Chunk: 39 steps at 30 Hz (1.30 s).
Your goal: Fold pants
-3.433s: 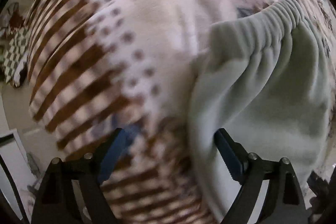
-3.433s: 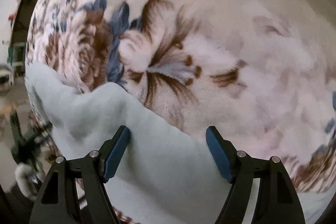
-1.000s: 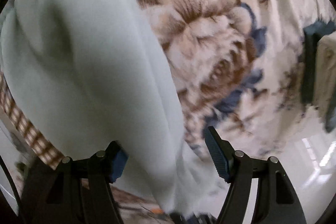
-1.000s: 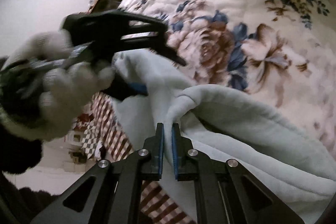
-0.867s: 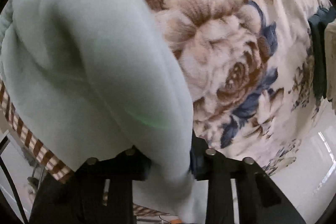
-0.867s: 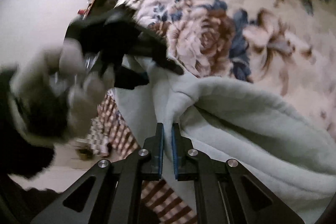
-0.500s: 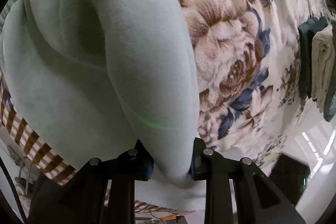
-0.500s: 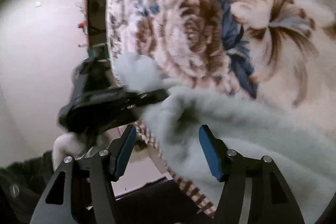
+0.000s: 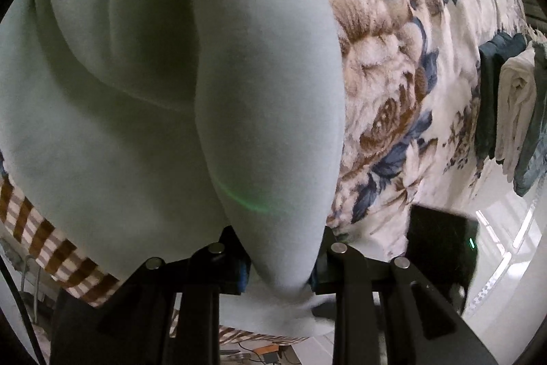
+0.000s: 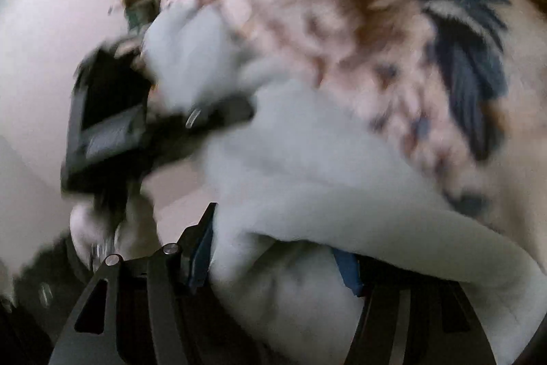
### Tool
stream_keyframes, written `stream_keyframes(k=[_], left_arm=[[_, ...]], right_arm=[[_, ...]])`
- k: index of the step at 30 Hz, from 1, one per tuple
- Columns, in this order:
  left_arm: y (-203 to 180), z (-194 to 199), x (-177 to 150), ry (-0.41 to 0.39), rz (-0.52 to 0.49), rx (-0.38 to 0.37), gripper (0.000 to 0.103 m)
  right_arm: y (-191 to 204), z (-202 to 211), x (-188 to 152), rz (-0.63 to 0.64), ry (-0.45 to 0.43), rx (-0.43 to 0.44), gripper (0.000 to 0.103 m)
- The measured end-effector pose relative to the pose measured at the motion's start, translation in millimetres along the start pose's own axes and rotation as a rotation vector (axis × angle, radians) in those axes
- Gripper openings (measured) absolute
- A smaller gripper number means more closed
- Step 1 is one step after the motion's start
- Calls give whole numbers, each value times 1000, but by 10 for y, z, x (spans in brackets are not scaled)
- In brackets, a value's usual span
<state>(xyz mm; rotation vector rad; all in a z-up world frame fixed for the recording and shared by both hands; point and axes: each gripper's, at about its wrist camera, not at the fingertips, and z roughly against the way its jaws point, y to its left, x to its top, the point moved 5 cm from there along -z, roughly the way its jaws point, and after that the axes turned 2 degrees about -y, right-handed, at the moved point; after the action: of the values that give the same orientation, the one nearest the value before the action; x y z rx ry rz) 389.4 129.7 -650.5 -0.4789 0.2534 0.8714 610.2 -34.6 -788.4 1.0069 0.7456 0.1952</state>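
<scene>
The pale grey-green fleece pants (image 9: pixel 171 74) lie bunched on a floral blanket (image 9: pixel 393 64). My left gripper (image 9: pixel 278 265) is shut on a thick fold of the pants, which bulges up between the jaws. In the blurred right wrist view, my right gripper (image 10: pixel 277 255) is open, its jaws standing on either side of a fold of the pants (image 10: pixel 307 166). The left gripper and gloved hand show there at left (image 10: pixel 112 129), clamped on the pants' edge.
A brown-and-white striped border of the blanket (image 9: pixel 41 238) hangs at the bed's edge, lower left. Folded dark and white cloths (image 9: pixel 512 112) lie at the far right of the bed. A black box (image 9: pixel 441 252) sits by the bed edge.
My left gripper closed on the pants fold and still holds it. My right gripper opened from shut and moved in close over the pants beside the left gripper.
</scene>
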Motion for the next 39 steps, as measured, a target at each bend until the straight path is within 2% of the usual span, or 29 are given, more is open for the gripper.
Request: stream_keyframes(k=[1,3,4,5,6,8,9,10,12,13,15,16,17,18,19,20,23,25,29,31,33,35,38,39], left_arm=[[0,-12,11,2,6,-7,22],[10,-24,50,5,17,-23,25],[27,-21,67,7,26,-39,26],[48,-22,82,17,37,-55,29],[57,-30,92,28,53,-86,40],[41,-17,110,40,74,-157,54],[8,0,111,50,81,-192,61],[-31,35,113,60,83,-212,61],[-118,127,117,53,68,-205,59],[-154,164,122,46,52,-203,59],[-241,233,140,24,0,-183,59],[-252,254,158,4,-23,-161,59],[-254,261,189,-13,-35,-138,59],[-231,273,233,-32,-37,-118,59],[-174,290,279,-50,-32,-110,59],[-132,297,331,-64,-20,-104,59],[41,304,459,-95,10,-88,59],[186,275,536,-102,30,-64,59],[407,197,621,-78,87,-78,59],[427,199,625,-71,88,-85,59],[408,226,604,-70,71,-81,59],[372,230,588,-69,53,-67,59],[349,273,545,-66,31,-50,59],[342,312,515,-72,17,-43,59]], right_arm=[[-21,-57,90,-22,-19,32,65],[-10,-131,172,-30,-41,27,65],[16,-122,182,-26,-64,30,51],[68,-59,178,-19,-97,49,20],[119,55,166,-13,-133,74,17],[193,563,176,-10,-292,105,14],[172,753,183,-36,-349,137,14],[134,897,181,-61,-390,167,14],[70,934,193,-72,-360,180,15],[32,907,216,-87,-341,167,20],[0,787,285,-91,-288,123,47],[27,701,355,-77,-266,108,69],[44,646,416,-67,-258,98,67],[38,601,483,-74,-267,57,59],[17,561,551,-92,-280,19,21],[-26,666,635,-128,-339,-28,14],[-108,1067,690,-160,-483,-65,11],[-210,1215,667,-197,-507,-66,11],[-314,1399,557,-234,-541,-69,11],[-364,1353,519,-280,-558,-62,12],[-342,1420,447,-264,-602,-157,16],[-277,1616,347,-229,-666,-301,32],[-166,1879,212,-220,-752,-485,35],[-80,2017,123,-199,-777,-490,35]])
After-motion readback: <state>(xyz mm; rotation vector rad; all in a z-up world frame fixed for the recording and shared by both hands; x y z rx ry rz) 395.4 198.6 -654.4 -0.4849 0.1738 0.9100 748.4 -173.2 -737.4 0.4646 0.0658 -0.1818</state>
